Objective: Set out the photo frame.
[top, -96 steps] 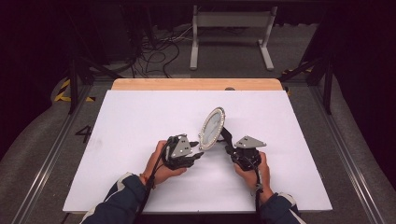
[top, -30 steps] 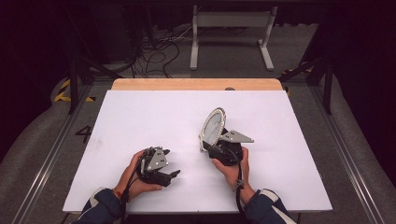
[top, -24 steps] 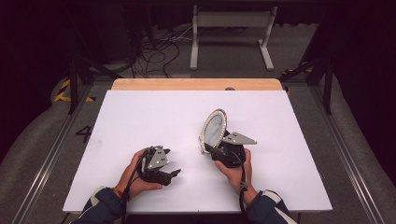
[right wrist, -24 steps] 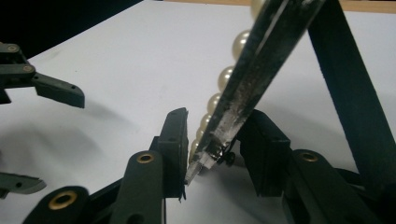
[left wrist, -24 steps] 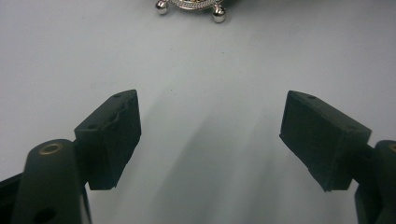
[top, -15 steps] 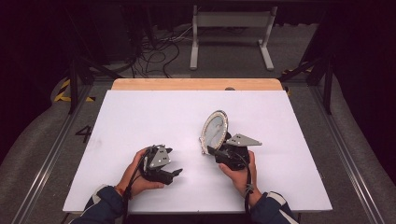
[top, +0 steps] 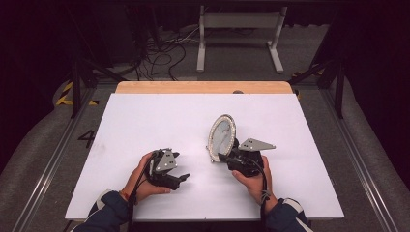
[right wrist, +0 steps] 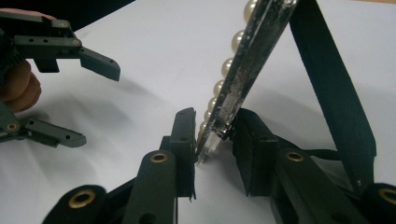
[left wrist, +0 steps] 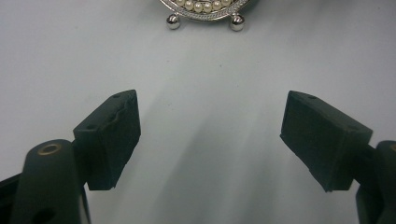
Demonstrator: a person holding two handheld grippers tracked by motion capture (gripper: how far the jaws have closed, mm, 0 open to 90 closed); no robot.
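We pinch the pearl-rimmed oval frame at its edge, right gripper fingers just closing on it, tilted above the worktop; left gripper fingers wide apart

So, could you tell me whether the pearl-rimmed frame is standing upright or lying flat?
Upright, slightly tilted: the frame stands on edge on the table, its rim between the right gripper jaws.

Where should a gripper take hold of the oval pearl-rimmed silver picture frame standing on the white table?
Grip the oval pearl-rimmed silver picture frame across its thin edge, near the lower rim, coming from the side. It stands on small ball feet with a black prop strut behind, so front and back are awkward. The right gripper already straddles that edge, its jaws just closing.
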